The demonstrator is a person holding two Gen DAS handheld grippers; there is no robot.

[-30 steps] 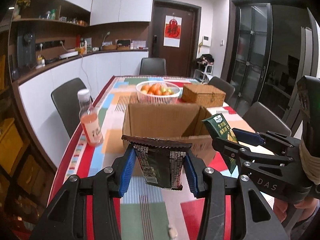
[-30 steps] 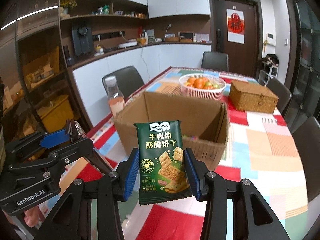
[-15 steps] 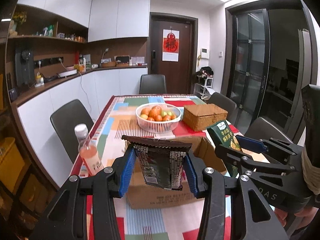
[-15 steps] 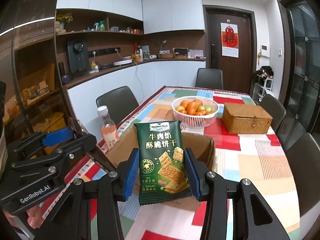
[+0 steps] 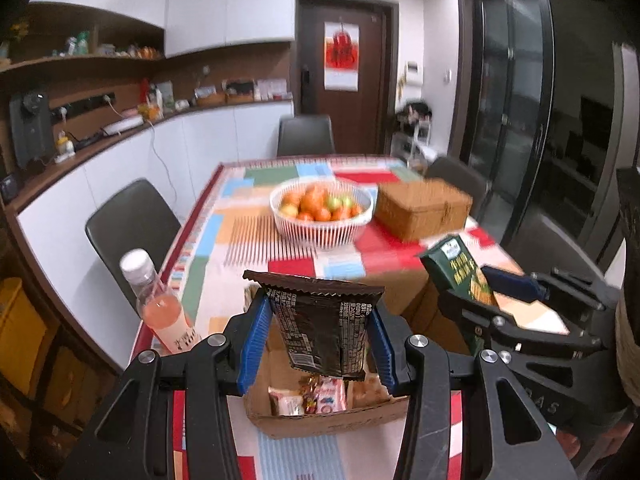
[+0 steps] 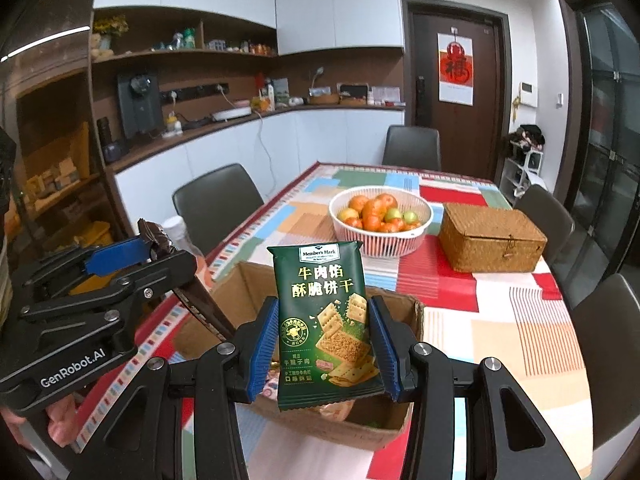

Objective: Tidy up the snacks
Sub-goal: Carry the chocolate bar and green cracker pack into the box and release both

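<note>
My left gripper point(image 5: 318, 336) is shut on a dark brown snack packet point(image 5: 320, 322), held upright over the open cardboard box point(image 5: 320, 420). Several small wrapped snacks point(image 5: 308, 396) lie on the box floor. My right gripper point(image 6: 324, 348) is shut on a green cracker packet point(image 6: 326, 328), also upright above the cardboard box point(image 6: 236, 300). In the left wrist view the green cracker packet point(image 5: 456, 272) shows at the right in the other gripper. In the right wrist view the left gripper's fingers point(image 6: 116, 258) hold the brown packet point(image 6: 154, 236) at the left.
A bottle of pink drink point(image 5: 164, 308) stands left of the box near the table edge. Behind the box sit a white basket of fruit point(image 5: 322, 212) and a wicker box point(image 5: 424, 210). Dark chairs point(image 5: 128, 224) surround the patterned table point(image 6: 512, 332).
Both grippers have risen and moved forward over the box with their packets still held; the box's inside, with snacks in it, now shows below the left gripper.
</note>
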